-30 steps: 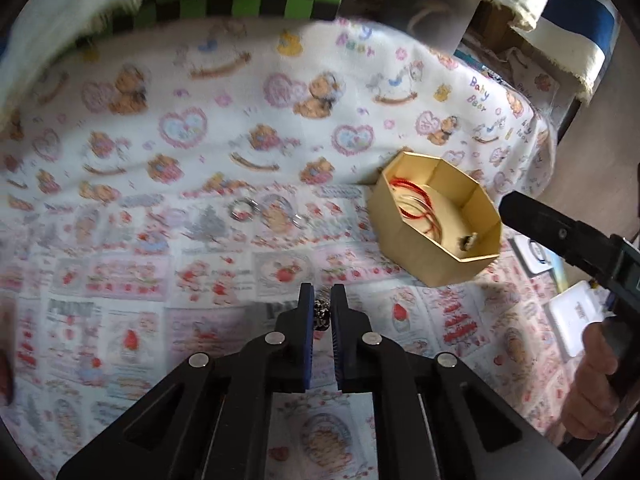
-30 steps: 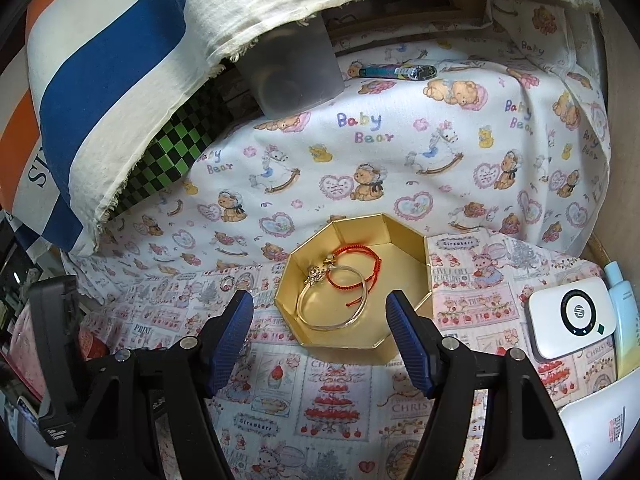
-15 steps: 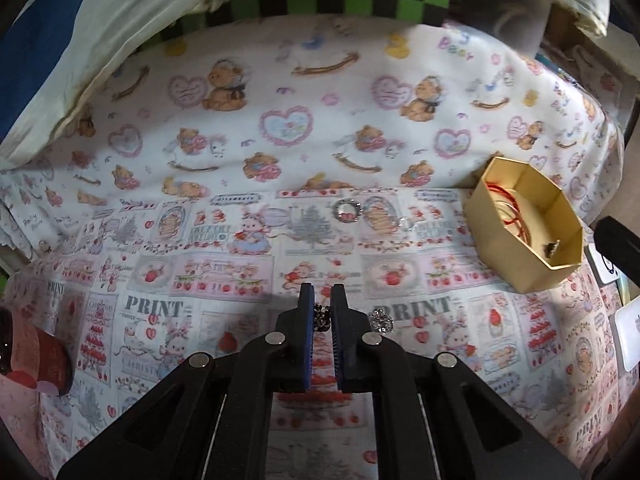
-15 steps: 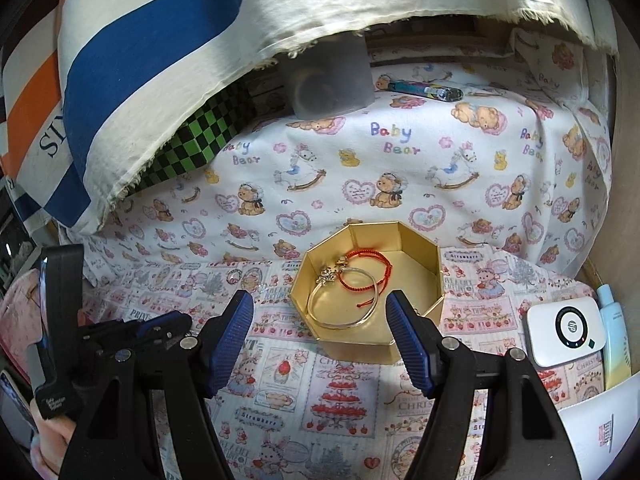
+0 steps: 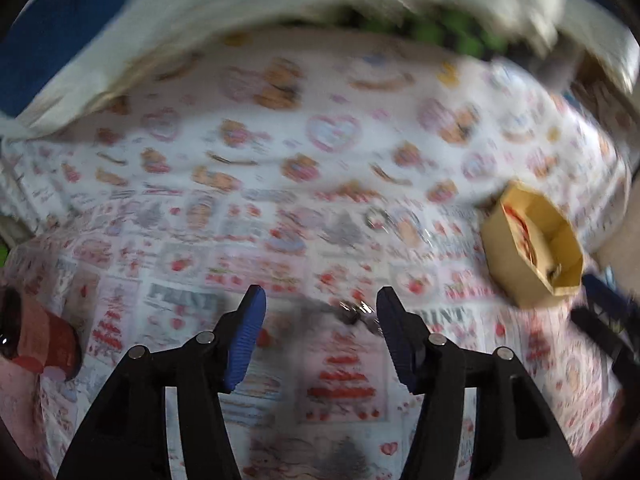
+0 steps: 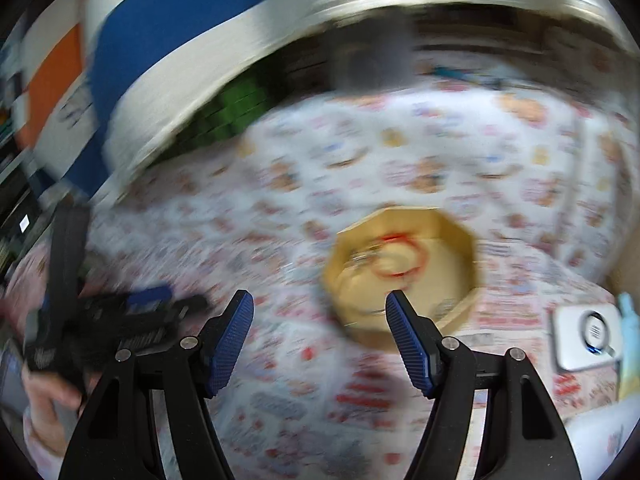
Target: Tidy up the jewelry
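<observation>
One octagonal gold box [image 6: 404, 276] holds two bracelets, one red and one silver; left gripper [image 5: 318, 320] jaws opening beside a small trinket [image 5: 356, 314], right gripper [image 6: 320, 320] open and empty.

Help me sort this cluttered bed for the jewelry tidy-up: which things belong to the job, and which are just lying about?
Job things:
gold octagonal box
red cord bracelet inside it
small metal piece on the printed cloth
ring

Lying about:
white device
striped fabric
red cup
</observation>
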Demonstrator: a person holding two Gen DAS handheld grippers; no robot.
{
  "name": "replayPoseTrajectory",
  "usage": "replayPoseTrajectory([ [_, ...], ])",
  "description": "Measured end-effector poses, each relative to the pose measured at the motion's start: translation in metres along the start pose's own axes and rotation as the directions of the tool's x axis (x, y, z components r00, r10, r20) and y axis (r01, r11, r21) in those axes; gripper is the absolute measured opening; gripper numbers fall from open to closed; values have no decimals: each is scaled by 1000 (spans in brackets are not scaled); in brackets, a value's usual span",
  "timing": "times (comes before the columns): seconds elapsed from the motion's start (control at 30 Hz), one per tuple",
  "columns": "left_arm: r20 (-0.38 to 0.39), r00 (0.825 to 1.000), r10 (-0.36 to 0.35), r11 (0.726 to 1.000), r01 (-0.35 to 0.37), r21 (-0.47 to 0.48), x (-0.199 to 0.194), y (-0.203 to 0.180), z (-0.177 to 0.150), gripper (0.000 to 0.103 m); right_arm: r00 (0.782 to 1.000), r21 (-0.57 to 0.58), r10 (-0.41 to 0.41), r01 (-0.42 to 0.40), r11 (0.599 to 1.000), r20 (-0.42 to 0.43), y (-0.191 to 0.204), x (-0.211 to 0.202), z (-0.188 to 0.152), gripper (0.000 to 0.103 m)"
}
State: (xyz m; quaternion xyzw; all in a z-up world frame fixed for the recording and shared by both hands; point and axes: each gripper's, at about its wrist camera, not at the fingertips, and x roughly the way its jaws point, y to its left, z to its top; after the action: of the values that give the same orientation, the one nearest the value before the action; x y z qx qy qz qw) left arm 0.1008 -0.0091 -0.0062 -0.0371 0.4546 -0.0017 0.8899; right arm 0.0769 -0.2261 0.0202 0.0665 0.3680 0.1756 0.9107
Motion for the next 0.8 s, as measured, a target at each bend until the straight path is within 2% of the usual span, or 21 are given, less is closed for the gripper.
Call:
replayPoseTrajectory([
  [0.1,60,998,6,997,-1,-73,-13,21,6,55,997,-94,33,-40,995,-76,39,24,-7,71],
  [0.23,87,996,33,990,-21,-137,-20,37,10,55,982,-67,51,-64,996,-179,65,60,-3,61],
  [0.27,84,996,35,990,-24,-138,-19,39,10,55,978,-50,27,-38,998,-208,68,73,2,56],
  [0.33,80,996,48,990,-37,-139,-18,44,12,55,974,-48,11,-23,999,-228,73,85,5,53],
  [0.5,74,994,79,986,-66,-153,-15,51,15,55,957,-133,-40,2,991,-286,96,106,1,44],
  [0.57,47,994,103,986,-95,-138,-11,51,14,55,953,-157,-74,29,987,-294,99,113,-3,42],
  [0.6,43,993,106,986,-100,-133,-10,50,13,55,956,-197,-108,55,979,-272,104,114,-5,41],
  [0.67,46,994,100,986,-93,-135,-9,49,12,55,959,-222,-143,88,971,-245,107,114,-7,25],
  [0.7,49,995,92,987,-85,-134,-9,48,11,55,963,-196,-122,75,978,-241,104,112,-6,16],
  [0.77,62,995,80,990,-72,-123,-12,46,11,55,968,-131,-91,61,990,-235,94,108,-5,8],
  [0.8,71,994,77,991,-69,-118,-13,45,11,55,972,-110,-76,52,993,-224,90,103,-5,8],
])
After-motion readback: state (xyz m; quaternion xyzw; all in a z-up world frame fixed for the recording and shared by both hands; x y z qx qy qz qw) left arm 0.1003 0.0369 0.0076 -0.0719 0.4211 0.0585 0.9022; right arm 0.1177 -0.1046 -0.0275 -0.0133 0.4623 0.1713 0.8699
